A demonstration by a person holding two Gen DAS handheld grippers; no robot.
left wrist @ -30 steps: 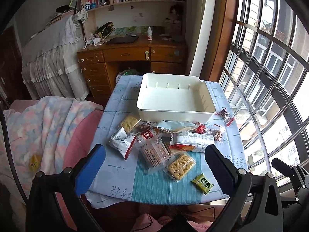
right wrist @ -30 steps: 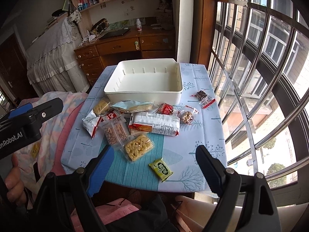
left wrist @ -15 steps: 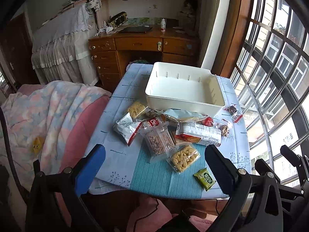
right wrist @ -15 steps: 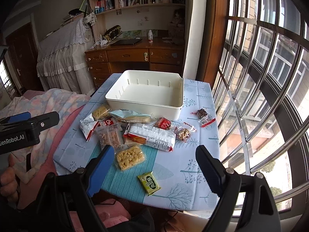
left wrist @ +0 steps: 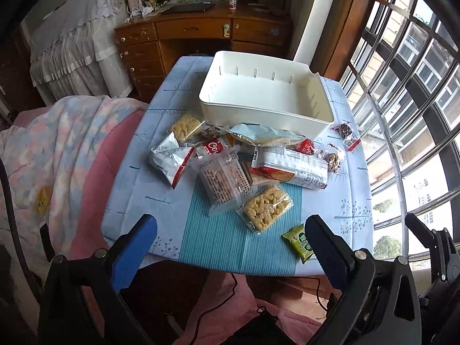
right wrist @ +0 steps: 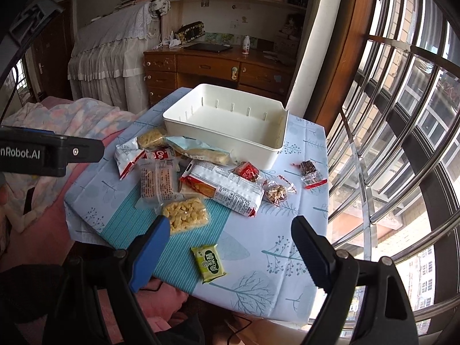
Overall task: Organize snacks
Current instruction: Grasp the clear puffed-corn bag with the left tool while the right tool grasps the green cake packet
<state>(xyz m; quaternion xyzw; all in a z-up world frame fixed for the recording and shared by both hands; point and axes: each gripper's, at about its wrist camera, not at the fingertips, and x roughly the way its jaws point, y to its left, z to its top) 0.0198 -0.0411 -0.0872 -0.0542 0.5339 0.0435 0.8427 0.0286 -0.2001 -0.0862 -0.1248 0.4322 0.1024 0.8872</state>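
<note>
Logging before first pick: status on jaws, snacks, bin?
Left gripper and right gripper open, holding nothing. Snack pile on table, white bin empty. Nothing blocking.

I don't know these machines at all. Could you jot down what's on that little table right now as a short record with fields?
Container: white bin, nothing inside it
Surface: table with a blue tree-print cloth
Snacks: about a dozen packets, all outside the bin
Nearest packet: green packet, lying alone near the front edge
Largest packet: long cracker pack, lying flat
Left gripper: jaws open, holding nothing
Right gripper: jaws open, holding nothing, above the green packet
</note>
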